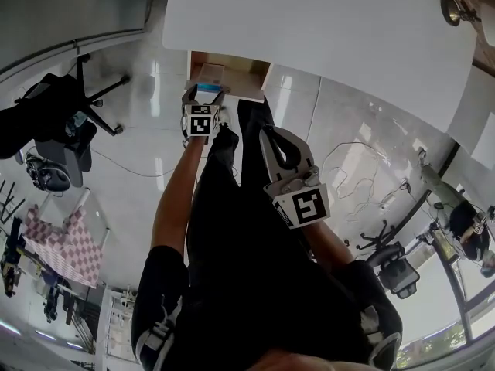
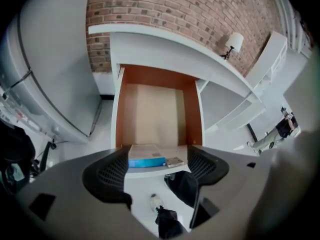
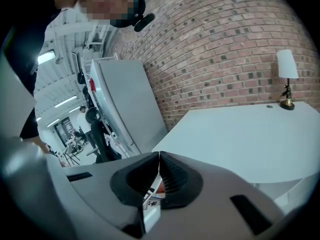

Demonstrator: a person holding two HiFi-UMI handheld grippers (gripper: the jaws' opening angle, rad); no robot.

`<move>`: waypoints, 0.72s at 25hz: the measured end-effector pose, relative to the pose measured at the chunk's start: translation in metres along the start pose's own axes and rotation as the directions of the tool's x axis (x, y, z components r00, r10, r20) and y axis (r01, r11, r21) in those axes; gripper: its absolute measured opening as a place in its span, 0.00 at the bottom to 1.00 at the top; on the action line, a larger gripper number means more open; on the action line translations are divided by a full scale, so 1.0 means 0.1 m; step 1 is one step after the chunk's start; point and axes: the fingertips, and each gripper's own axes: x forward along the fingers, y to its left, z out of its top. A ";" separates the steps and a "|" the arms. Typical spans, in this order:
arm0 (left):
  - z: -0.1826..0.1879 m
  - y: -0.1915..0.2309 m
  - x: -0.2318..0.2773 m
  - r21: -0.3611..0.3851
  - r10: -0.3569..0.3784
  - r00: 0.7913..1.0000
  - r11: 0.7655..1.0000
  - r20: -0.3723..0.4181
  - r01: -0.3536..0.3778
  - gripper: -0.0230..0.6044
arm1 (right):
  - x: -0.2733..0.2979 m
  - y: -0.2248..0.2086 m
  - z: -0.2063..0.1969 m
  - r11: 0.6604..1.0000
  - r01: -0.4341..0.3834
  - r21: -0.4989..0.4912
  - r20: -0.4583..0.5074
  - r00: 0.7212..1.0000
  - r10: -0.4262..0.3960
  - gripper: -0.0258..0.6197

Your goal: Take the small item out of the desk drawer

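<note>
While our left hand-held gripper [image 2: 159, 168] hangs over the front edge of the open drawer [image 2: 155, 111], its jaws stand wide apart, the pads pressing on nothing. Framed between them, the small silvery item [image 2: 174, 161] lies in the drawer at its front edge, just beside a flat blue-edged box [image 2: 145, 156]. Our right hand-held gripper [image 3: 159, 156] sits nearer our body, jaws pressed together. We see the drawer pulled out under the near edge of the white tabletop [image 1: 325, 29], a brick wall [image 2: 175, 9] behind, a lamp [image 3: 287, 79] at the far edge, an office chair [image 1: 62, 122] on the pale floor [image 1: 147, 192]
</note>
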 end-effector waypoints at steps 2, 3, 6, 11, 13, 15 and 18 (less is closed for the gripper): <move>-0.12 0.09 0.15 -0.015 0.013 0.998 1.000 -0.054 -0.014 0.62 | 0.06 -0.05 -0.05 1.000 0.000 0.012 -0.013 1.000 0.000 0.08; -0.17 0.13 0.22 -0.023 0.015 0.997 1.000 -0.078 -0.017 0.63 | 0.10 -0.07 -0.08 1.000 0.001 0.017 -0.020 1.000 -0.001 0.08; -0.28 0.20 0.37 -0.063 0.009 0.991 0.998 -0.135 -0.018 0.65 | 0.17 -0.14 -0.13 0.999 0.009 0.037 -0.037 0.999 -0.007 0.08; -0.38 0.22 0.57 -0.095 -0.003 0.982 0.995 -0.191 -0.015 0.69 | 0.21 -0.25 -0.21 0.997 0.028 0.071 -0.053 0.998 -0.024 0.08; -0.39 0.26 0.64 -0.103 0.001 0.980 0.994 -0.201 -0.022 0.71 | 0.25 -0.30 -0.25 0.996 0.034 0.081 -0.059 0.998 -0.030 0.08; -0.38 0.29 0.69 -0.121 0.007 0.978 0.992 -0.209 -0.033 0.71 | 0.27 -0.34 -0.27 0.995 0.041 0.089 -0.064 0.997 -0.035 0.08; -0.40 0.33 0.74 -0.129 0.027 0.972 0.990 -0.234 -0.059 0.71 | 0.27 -0.41 -0.28 0.993 0.054 0.105 -0.069 0.997 -0.047 0.08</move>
